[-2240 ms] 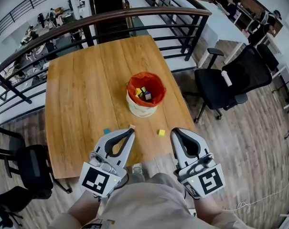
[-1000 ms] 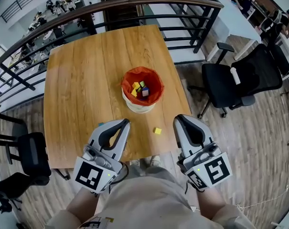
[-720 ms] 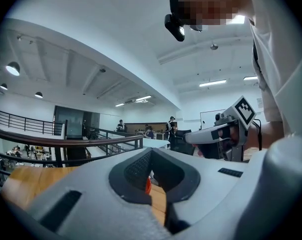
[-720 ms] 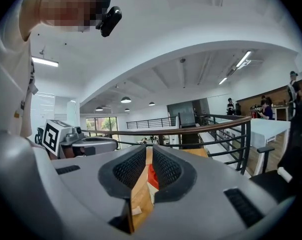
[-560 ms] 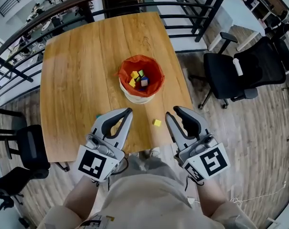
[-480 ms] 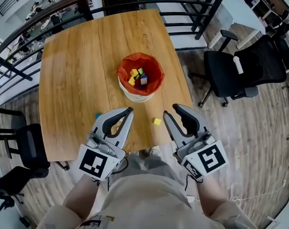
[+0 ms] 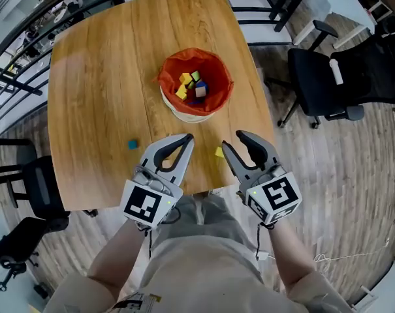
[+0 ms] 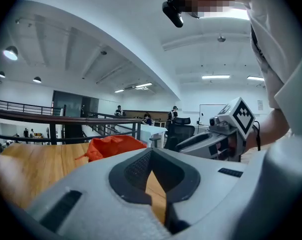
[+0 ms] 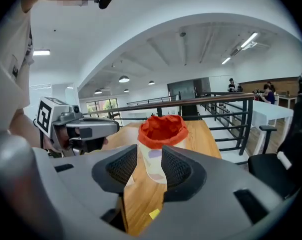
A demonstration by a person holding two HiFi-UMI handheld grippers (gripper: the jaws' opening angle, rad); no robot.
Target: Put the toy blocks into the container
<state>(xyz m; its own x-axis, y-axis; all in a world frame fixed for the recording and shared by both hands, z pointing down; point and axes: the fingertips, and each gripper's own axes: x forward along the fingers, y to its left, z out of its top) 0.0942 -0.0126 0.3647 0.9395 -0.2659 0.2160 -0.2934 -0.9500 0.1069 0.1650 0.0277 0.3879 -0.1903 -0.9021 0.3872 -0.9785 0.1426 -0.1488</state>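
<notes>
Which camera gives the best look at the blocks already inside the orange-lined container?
The head view: it looks down into the container, showing the blocks inside. Both gripper views see the container from the side, so its orange liner hides them.

Wood with long straight grain and a soft satin sheen for the table (image 7: 93,77); duller, greyer wood-look planks for the floor (image 7: 354,175); dark painted metal for the railing (image 7: 285,2). Thin, crinkled orange film, plastic by the look, with a slight gloss for the liner (image 7: 217,70); smooth pale wall on the container (image 7: 184,113), paper or plastic, not clear which. Smooth, flat-coloured faces on the toy blocks (image 7: 192,87) inside, the yellow block (image 7: 219,152) and the blue block (image 7: 132,145); matt black covering on the office chair (image 7: 318,77); plain beige cloth for the trousers (image 7: 204,266).
</notes>
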